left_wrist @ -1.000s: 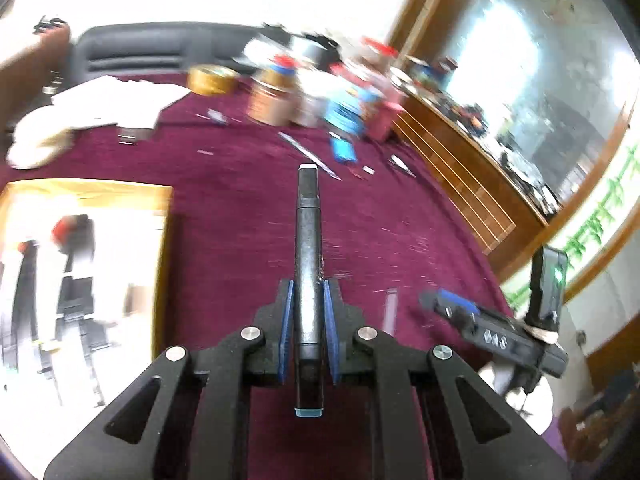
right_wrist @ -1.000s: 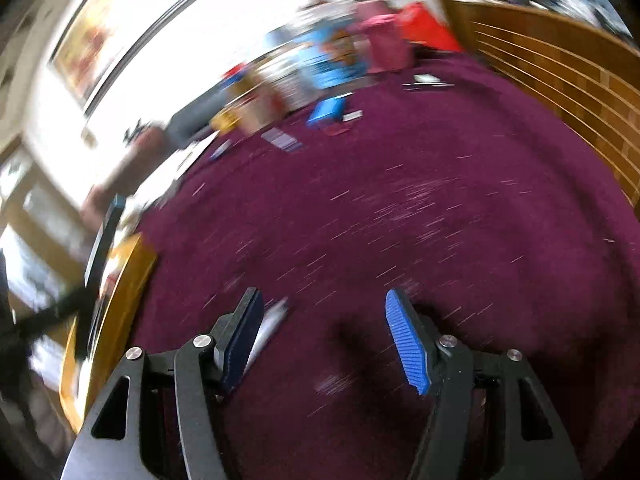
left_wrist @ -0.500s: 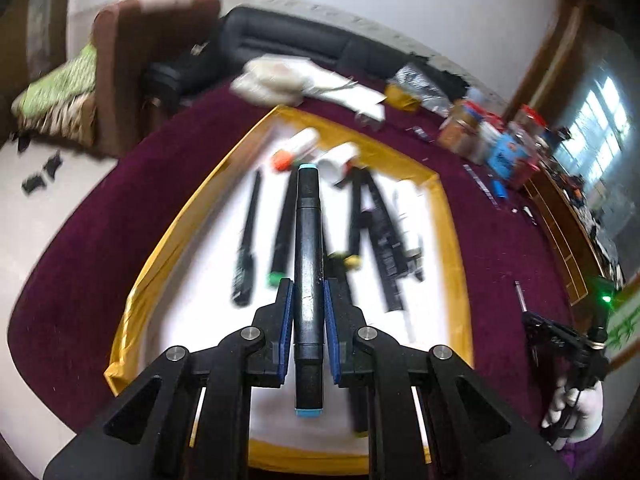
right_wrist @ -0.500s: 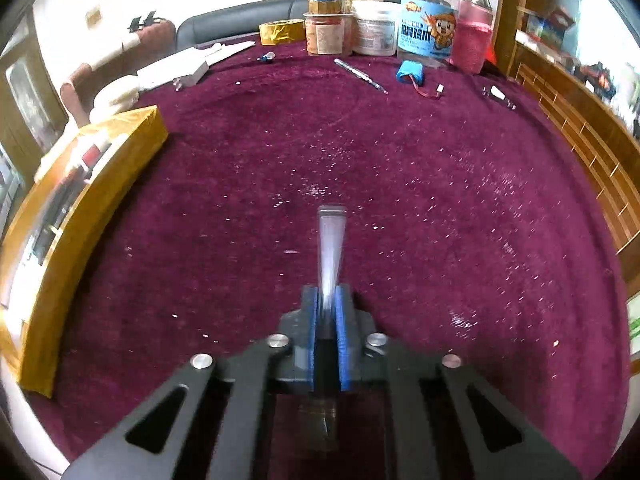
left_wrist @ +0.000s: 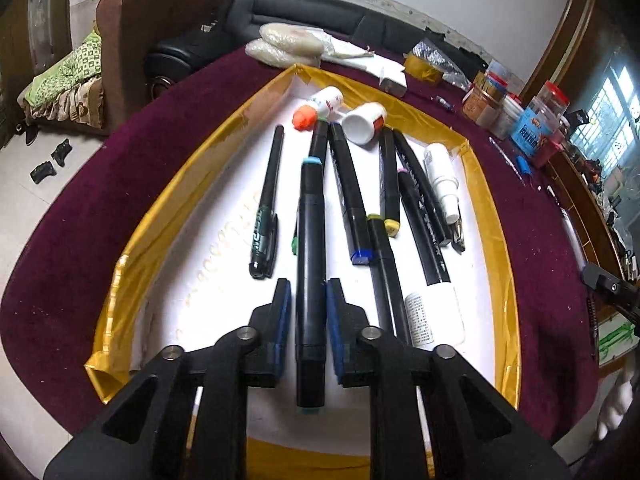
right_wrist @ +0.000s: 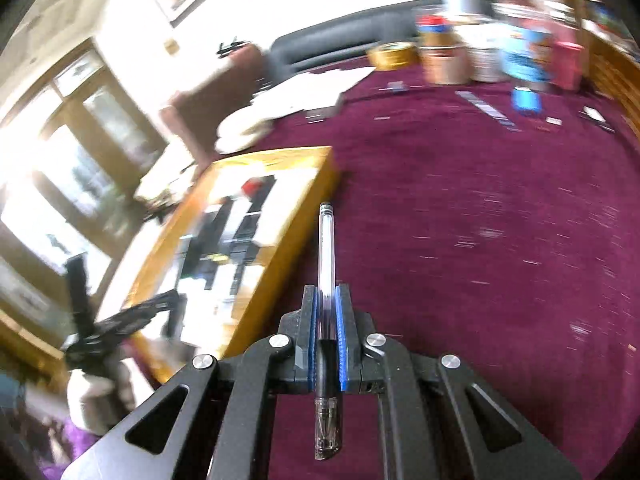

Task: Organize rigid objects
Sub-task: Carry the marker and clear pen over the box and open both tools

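Left gripper (left_wrist: pixel 308 308): jaws parted narrowly, blue pads (left_wrist: pixel 282 312) standing just off either side of a black marker (left_wrist: pixel 310 276) with a teal cap; cannot tell whether marker rests on the tray floor or hangs between pads. Marker lying lengthwise, pointing far, over the white floor of a yellow-rimmed tray (left_wrist: pixel 168 200) on the maroon tabletop (left_wrist: pixel 80 208). Around it in the tray: slim black pen (left_wrist: pixel 266 204) at left, more black markers (left_wrist: pixel 348 188) to the right with blue and yellow ends, white bottles (left_wrist: pixel 364 122) at the far end, a white spray bottle (left_wrist: pixel 440 180) at right, a white labelled tube (left_wrist: pixel 436 316) near right.

Right gripper (right_wrist: pixel 327 332): clamped on a clear ballpoint pen (right_wrist: pixel 327 248), held lengthwise, tip end toward camera, other end pointing far. Positioned above the maroon tabletop (right_wrist: pixel 480 240), just right of the tray's yellow wall (right_wrist: pixel 280 256). Jars and tape roll blurred at the far edge.
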`<act>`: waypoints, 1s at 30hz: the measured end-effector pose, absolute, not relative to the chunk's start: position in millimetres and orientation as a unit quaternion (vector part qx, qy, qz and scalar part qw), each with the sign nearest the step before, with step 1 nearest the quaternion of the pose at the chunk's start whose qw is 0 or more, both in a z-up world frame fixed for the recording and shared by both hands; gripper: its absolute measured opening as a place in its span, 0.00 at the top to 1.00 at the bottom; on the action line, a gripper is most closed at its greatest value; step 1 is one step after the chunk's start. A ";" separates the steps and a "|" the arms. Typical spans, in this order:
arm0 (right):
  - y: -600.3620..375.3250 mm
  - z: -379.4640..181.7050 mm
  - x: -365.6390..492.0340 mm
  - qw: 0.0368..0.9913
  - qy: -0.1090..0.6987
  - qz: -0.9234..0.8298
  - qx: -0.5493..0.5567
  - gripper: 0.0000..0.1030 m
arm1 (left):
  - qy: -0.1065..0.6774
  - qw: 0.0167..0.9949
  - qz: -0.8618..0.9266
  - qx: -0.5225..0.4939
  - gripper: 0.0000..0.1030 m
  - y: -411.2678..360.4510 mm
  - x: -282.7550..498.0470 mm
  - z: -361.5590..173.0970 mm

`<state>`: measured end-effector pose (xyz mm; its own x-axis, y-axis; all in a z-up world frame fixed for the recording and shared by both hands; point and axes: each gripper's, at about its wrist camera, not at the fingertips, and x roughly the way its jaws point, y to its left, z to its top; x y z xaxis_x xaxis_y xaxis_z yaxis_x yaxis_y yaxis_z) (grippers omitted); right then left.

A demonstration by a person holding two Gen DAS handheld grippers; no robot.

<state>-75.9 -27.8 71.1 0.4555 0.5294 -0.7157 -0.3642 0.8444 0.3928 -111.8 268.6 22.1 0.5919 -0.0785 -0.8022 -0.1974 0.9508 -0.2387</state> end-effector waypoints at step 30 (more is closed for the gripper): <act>138.5 35.4 -88.1 0.799 0.470 0.374 0.020 0.79 | 0.173 0.973 0.126 -0.089 0.00 290.7 -178.0 119.7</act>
